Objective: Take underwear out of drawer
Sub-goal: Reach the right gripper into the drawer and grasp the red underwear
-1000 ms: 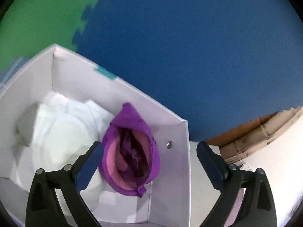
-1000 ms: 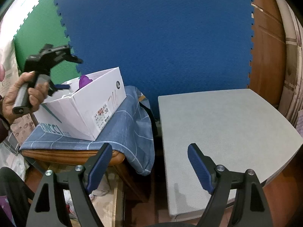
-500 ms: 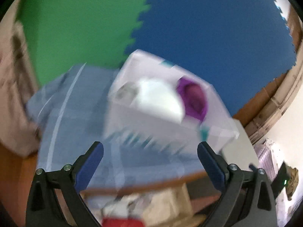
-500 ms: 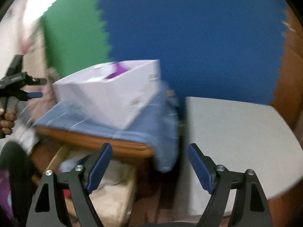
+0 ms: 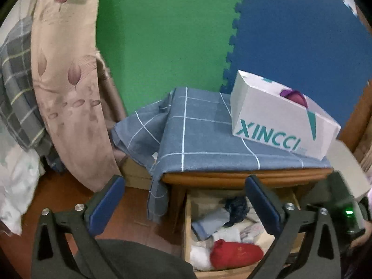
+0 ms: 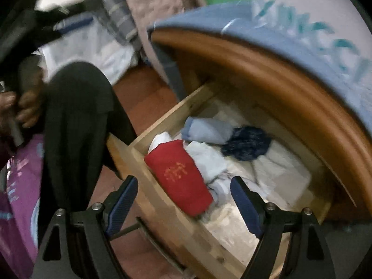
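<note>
An open wooden drawer under a cloth-covered table holds folded underwear: a red piece, a light blue piece, a dark navy piece and several white ones. My right gripper hovers open just above the drawer's front, the red piece between and beyond its fingers, untouched. My left gripper is held back from the table with its jaws opening wide and nothing between them. A purple garment pokes out of a white shoe box on the table.
A blue checked cloth drapes the table. A person's dark-clad knee sits left of the drawer, with a hand on the other gripper. A beige floral curtain and bedding are at left. Green and blue foam mats cover the wall.
Both grippers swung away from the shoe box and down. The left now looks at the table from farther back; the right tilted down over the open drawer.
</note>
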Demonstrator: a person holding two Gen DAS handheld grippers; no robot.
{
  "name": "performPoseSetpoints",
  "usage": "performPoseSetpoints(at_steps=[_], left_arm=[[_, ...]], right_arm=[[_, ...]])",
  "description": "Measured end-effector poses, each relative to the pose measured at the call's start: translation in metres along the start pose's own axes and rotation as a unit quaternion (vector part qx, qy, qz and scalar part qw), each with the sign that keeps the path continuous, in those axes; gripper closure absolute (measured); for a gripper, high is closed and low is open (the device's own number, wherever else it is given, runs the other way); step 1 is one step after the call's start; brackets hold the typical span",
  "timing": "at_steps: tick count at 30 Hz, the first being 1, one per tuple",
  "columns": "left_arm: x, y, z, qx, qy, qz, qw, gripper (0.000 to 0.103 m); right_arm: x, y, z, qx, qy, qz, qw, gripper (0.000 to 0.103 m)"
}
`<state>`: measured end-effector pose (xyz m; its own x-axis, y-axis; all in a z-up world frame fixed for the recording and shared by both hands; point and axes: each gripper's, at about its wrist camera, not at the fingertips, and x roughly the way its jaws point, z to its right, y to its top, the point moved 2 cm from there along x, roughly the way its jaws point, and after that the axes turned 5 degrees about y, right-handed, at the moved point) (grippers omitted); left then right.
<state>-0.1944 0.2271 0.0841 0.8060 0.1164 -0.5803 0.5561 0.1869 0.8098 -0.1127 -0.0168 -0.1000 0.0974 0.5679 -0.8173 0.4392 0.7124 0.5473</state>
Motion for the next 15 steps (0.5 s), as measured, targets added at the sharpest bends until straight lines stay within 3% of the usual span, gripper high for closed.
performPoseSetpoints(at_steps=[6, 15], left_arm=[[0.004, 0.003, -0.002, -0.005, -0.025, -0.018, 0.9995, 0.001], [0.005, 0.003, -0.026, -0.071, -0.059, -0.016, 0.9956, 0.001]], right_arm=[[0.048, 0.015, 0.000, 0.013, 0.021, -0.061, 0.998, 0.019], [0.098, 0.026, 0.009, 0.055, 0.057, -0.136, 0.988, 0.019]])
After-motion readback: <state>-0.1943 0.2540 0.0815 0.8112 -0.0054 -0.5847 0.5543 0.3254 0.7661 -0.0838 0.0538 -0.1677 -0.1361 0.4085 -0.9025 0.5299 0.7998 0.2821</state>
